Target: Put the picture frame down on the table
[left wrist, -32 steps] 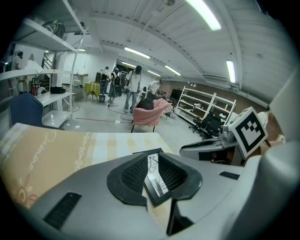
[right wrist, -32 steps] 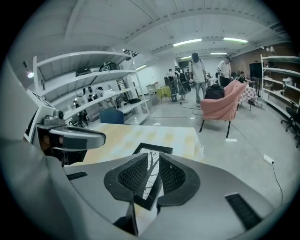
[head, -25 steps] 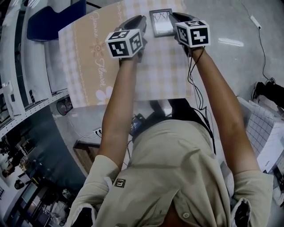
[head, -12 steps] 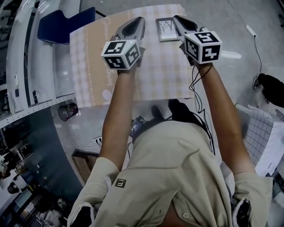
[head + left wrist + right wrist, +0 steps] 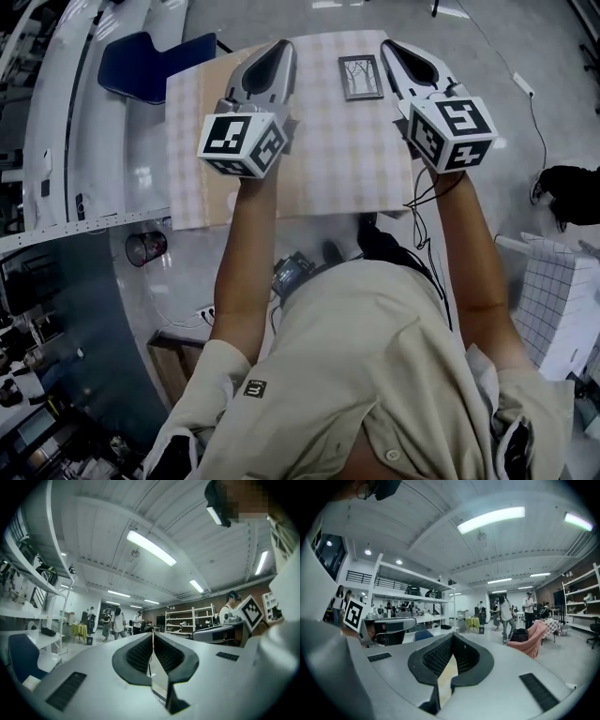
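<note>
The picture frame [image 5: 361, 77], dark-rimmed with a tree drawing, lies flat on the checked tablecloth [image 5: 328, 159] near the table's far edge. Both grippers hover high above the table and point level. My left gripper [image 5: 286, 44] is left of the frame; its jaws have just been closing and now meet at the tips [image 5: 153, 633] with nothing between them. To the right of the frame, my right gripper [image 5: 386, 43] also has its tips together [image 5: 452, 634] and holds nothing. Neither gripper touches the frame.
A blue chair [image 5: 150, 61] stands past the table's left corner. A dark bin [image 5: 142, 247] sits on the floor at the left. On the right are a black bag [image 5: 572, 192] and a white gridded box [image 5: 562, 300]. People stand far off in the room.
Both grippers have risen toward the camera and away from the frame, which they flanked before. The frame stays flat on the cloth.
</note>
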The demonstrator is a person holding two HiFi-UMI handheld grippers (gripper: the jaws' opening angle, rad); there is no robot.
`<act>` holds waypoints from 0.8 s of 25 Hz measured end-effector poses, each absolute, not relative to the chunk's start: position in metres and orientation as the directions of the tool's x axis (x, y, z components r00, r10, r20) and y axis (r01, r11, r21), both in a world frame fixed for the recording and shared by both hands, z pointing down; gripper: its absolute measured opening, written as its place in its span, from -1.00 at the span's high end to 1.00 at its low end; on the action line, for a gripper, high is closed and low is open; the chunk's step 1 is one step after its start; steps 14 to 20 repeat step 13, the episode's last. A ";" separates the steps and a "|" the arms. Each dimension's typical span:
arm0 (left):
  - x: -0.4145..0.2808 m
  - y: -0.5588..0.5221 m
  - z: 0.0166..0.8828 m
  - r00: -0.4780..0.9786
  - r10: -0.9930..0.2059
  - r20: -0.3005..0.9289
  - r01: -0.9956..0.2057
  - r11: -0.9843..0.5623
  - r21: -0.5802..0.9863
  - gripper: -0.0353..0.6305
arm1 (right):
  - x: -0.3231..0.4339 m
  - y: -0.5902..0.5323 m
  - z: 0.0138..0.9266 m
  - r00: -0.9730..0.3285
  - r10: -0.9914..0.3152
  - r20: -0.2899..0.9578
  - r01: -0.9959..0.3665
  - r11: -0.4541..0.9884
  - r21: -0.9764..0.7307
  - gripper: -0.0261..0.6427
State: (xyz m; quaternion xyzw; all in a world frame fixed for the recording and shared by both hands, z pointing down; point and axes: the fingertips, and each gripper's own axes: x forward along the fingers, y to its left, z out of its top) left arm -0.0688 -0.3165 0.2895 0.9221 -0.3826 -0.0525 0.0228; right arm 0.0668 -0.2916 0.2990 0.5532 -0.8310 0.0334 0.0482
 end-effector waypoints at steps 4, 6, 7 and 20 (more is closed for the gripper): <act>-0.083 -0.293 0.259 0.710 -0.691 -0.137 -0.692 -0.720 0.043 0.83 | 0.053 -0.269 0.271 -0.386 -0.920 0.073 -0.921 0.389 0.034 0.84; -0.085 -0.279 0.244 0.714 -0.681 -0.163 -0.687 -0.727 0.024 0.83 | 0.052 -0.255 0.258 -0.387 -0.921 0.052 -0.920 0.390 0.049 0.84; -0.083 -0.271 0.237 0.717 -0.675 -0.174 -0.684 -0.730 0.015 0.83 | 0.054 -0.248 0.252 -0.388 -0.921 0.044 -0.919 0.390 0.056 0.84; -0.058 -0.224 0.203 0.732 -0.648 -0.213 -0.668 -0.743 -0.034 0.83 | 0.086 -0.201 0.223 -0.382 -0.924 0.003 -0.921 0.381 0.075 0.84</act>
